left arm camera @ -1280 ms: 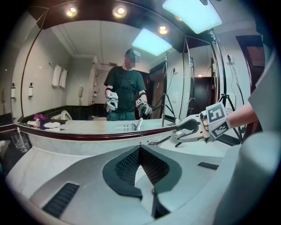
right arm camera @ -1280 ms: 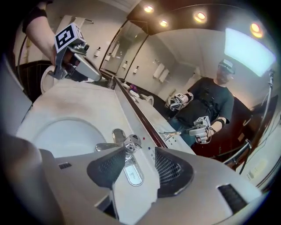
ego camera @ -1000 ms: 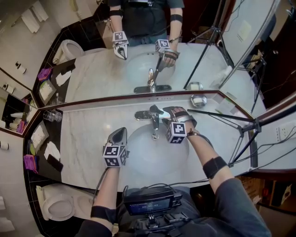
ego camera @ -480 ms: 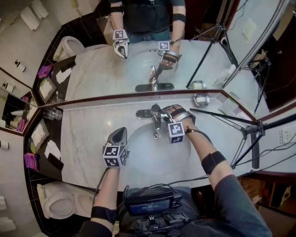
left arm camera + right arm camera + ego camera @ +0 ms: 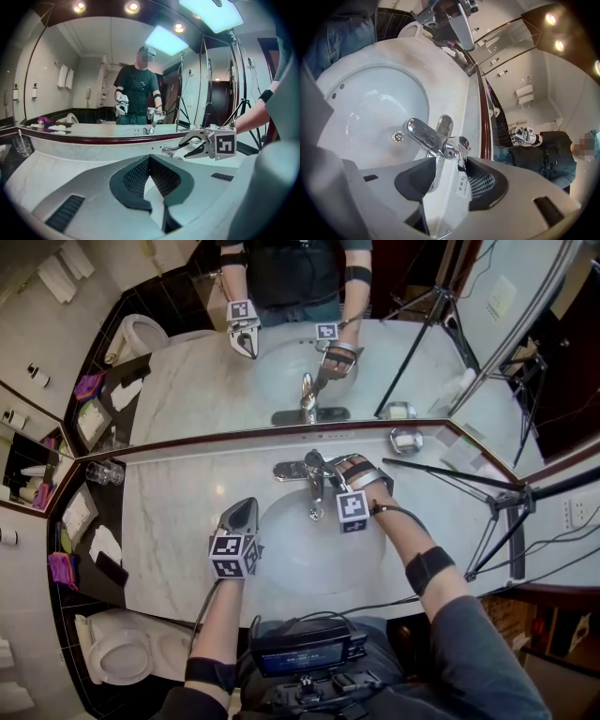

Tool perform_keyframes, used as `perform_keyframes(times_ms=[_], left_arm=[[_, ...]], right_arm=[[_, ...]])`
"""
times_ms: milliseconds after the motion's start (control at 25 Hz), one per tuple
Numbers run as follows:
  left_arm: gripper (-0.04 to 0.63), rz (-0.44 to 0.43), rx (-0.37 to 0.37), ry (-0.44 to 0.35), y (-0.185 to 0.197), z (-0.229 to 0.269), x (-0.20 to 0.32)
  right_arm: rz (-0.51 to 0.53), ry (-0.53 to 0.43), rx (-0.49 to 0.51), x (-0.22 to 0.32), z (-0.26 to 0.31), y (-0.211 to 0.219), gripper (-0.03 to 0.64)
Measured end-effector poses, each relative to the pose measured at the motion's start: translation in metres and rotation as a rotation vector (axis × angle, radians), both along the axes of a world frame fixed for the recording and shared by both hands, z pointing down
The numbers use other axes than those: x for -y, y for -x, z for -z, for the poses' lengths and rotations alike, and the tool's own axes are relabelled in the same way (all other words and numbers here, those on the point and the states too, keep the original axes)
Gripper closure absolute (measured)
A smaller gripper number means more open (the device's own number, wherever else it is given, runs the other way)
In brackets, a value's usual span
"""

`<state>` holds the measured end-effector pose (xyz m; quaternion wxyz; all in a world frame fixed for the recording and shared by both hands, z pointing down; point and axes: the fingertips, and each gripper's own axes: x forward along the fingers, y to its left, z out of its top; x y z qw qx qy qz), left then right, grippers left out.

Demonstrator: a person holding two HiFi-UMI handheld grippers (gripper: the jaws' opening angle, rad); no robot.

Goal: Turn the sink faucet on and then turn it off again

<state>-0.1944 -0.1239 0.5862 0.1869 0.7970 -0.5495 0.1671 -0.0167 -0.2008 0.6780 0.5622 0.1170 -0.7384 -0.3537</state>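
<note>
Slippage off smooth chrome is risked: the faucet (image 5: 314, 486), at 12 o'clock of the sink (image 5: 291, 563), is flanked by the spread jaws of the right hand-held gripper (image 5: 450, 176), which have just been closing and are not yet pressing. The left hand-held gripper (image 5: 151, 161) is pressed together, empty.

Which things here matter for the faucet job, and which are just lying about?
Job: faucet, its handle, sink basin, right gripper, jaws just closing with the handle between them.
Lying about: glass, metal dish, tripod, toilet.
</note>
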Motion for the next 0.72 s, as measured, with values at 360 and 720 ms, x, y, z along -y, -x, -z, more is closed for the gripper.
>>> perform_keyframes(times_ms=[360,720], left_arm=[[0.594,-0.002,0.000,-0.004,0.001,0.001,0.000],[0.594,-0.001,0.003,-0.004,0.000,0.003,0.000]], right_arm=[[-0.015,0.000,-0.014,-0.003,-0.006,-0.004,0.408],[-0.031,-0.004,-0.023,-0.003,-0.012,-0.009,0.411]])
